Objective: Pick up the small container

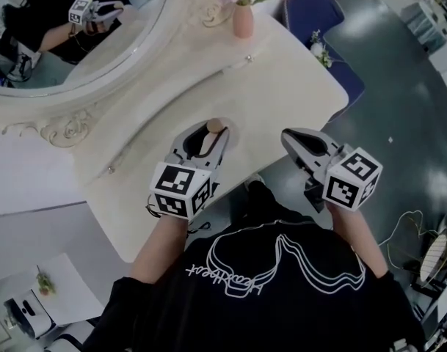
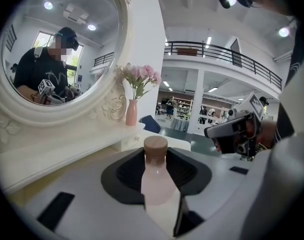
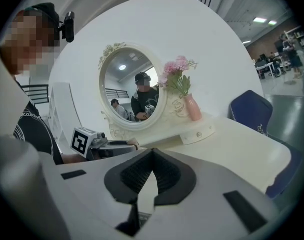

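The vase (image 1: 243, 20) stands on the desk (image 1: 296, 86) right of the mirror (image 1: 62, 42); the small container (image 2: 154, 184) sits between the left tongs (image 1: 211, 136).

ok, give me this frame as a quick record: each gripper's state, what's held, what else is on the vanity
left gripper: shut on small pink bottle
bottle detail: tan cap sits at the jaw tips
right gripper: jaws together, nothing between them
surface: white vanity table
also there: oval mirror in an ornate white frame; pink vase of pink flowers beside it
bottle base: hidden, so contact with the table cannot be told
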A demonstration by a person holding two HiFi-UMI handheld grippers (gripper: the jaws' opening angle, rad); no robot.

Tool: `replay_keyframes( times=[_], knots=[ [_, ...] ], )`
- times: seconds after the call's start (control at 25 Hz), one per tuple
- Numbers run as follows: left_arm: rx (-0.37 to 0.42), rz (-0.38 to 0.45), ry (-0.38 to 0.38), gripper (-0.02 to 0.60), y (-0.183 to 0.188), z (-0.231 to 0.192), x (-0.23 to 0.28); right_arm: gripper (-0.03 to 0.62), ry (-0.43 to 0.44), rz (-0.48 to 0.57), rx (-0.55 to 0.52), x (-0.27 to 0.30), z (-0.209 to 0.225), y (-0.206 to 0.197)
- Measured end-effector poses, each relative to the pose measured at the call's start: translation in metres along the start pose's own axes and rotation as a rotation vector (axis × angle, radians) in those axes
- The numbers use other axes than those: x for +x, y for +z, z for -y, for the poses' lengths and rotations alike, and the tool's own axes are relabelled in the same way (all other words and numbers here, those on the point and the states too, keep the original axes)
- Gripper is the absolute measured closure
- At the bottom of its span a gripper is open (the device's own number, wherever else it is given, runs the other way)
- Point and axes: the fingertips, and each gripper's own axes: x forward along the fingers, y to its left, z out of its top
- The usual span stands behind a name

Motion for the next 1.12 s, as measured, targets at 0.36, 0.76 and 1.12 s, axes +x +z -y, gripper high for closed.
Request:
replay_keyframes(
  times=[0.36, 0.76, 1.12],
  knots=[
    [0.025, 0.037, -0.026, 0.443, 0.017, 0.030, -0.054, 0.586, 0.018, 0.063, -0.082, -0.007, -0.041, 0.011],
    [0.041, 0.060, -0.047, 0.443, 0.019, 0.059, -0.094, 0.586, 0.027, 0.101, -0.157, -0.017, -0.080, 0.006],
    [0.046, 0.072, -0.062, 0.443, 0.013, 0.073, -0.108, 0.586, 0.023, 0.113, -0.133, -0.027, -0.096, -0.009]
  ],
)
